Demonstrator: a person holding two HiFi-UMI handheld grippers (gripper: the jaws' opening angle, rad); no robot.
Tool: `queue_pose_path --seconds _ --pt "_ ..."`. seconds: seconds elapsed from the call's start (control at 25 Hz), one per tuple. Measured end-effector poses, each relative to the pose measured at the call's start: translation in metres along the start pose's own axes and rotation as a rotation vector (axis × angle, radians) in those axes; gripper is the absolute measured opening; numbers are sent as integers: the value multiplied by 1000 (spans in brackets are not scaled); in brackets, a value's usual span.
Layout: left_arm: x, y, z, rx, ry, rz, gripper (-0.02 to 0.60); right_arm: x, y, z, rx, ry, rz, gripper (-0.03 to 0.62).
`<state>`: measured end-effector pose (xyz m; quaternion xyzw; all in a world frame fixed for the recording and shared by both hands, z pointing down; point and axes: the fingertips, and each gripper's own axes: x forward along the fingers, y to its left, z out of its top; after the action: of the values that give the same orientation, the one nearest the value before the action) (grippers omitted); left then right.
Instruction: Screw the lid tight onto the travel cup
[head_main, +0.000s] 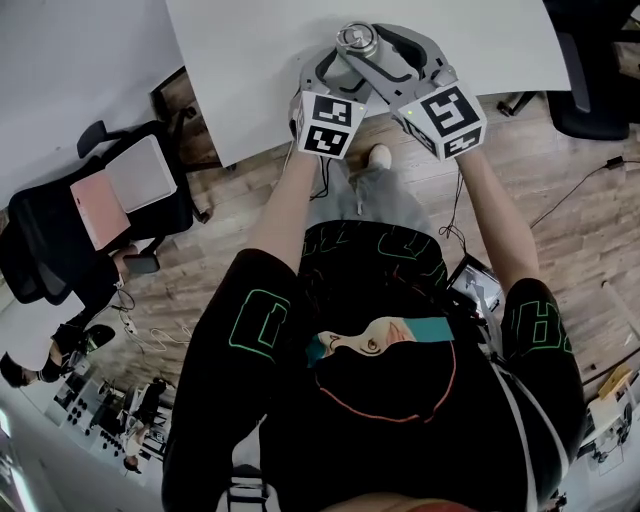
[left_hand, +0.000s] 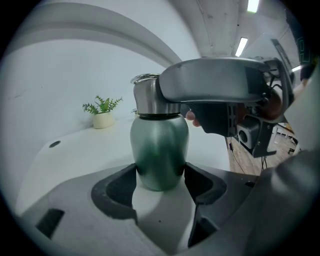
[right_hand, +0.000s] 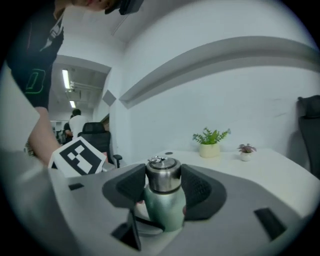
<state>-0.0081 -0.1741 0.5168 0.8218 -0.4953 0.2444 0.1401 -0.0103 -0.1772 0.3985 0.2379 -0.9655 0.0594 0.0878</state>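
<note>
An office: white desk, black swivel chair (strip lights overhead).

Bright, even lighting, soft shadows; fisheye warping with dark corners.

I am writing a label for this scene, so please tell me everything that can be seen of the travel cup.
The travel cup has a rounded green body with a matte metallic sheen and a silver steel-looking lid bearing a small ring on top. It stands upright on the white table. The left gripper clamps its lower body; the right gripper clamps the lid.
</note>
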Motion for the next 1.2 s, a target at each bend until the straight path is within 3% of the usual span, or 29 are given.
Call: queue_pose_path --seconds 0.2,0.36,0.56,0.68,0.88,1.04,1.2 --pt "-1 1 0 1 6 2 311 1 1 0 18 -20 -210 227" --pt "0 1 0 2 8 4 311 1 1 -3 26 -17 -199 230" --pt "1 2 -4 -3 13 3 311 -1 -2 0 77 -25 36 242" --pt "1 2 -3 -1 14 3 311 -2 -1 5 8 10 197 281" --pt "0 0 -1 -4 19 -1 311 -5 6 3 -156 135 481 254" --pt "0 0 -1 -3 19 0 311 -3 2 -3 -227 256 603 232" --pt "-1 -1 0 -2 20 -1 311 -1 3 -12 -279 298 620 206"
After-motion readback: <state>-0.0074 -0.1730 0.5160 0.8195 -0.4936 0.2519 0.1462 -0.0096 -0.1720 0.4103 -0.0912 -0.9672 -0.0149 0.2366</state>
